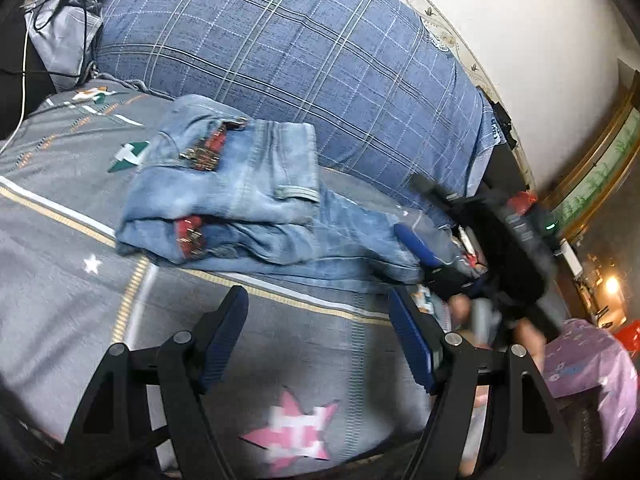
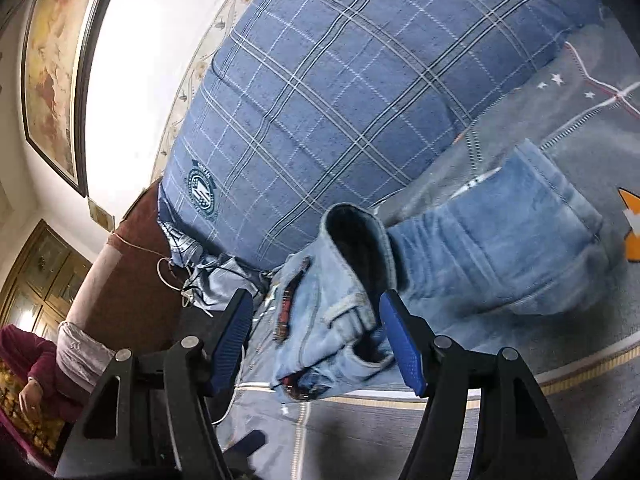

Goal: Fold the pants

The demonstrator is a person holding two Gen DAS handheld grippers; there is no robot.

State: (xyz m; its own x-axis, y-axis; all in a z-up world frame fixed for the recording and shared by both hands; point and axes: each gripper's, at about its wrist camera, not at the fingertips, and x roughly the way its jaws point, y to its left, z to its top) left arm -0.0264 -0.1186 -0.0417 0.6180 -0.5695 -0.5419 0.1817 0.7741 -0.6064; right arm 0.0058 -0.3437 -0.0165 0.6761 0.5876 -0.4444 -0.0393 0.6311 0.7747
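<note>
Light blue jeans (image 1: 240,200) with red patches lie folded in a bundle on the grey bed cover (image 1: 60,240); they also show in the right wrist view (image 2: 480,248). My left gripper (image 1: 320,344) is open and empty, just in front of the jeans. My right gripper shows in the left wrist view (image 1: 424,252) at the right end of the jeans, blurred. In its own view the right gripper (image 2: 320,344) is open, its fingers either side of the jeans' waistband end (image 2: 344,320), not closed on it.
A large blue plaid duvet (image 1: 300,48) is piled behind the jeans, against the wall. Cables and a grey cloth (image 1: 60,20) lie at the far left. A purple cloth (image 1: 588,364) is at the right of the bed. A person in maroon (image 2: 36,380) sits beside the bed.
</note>
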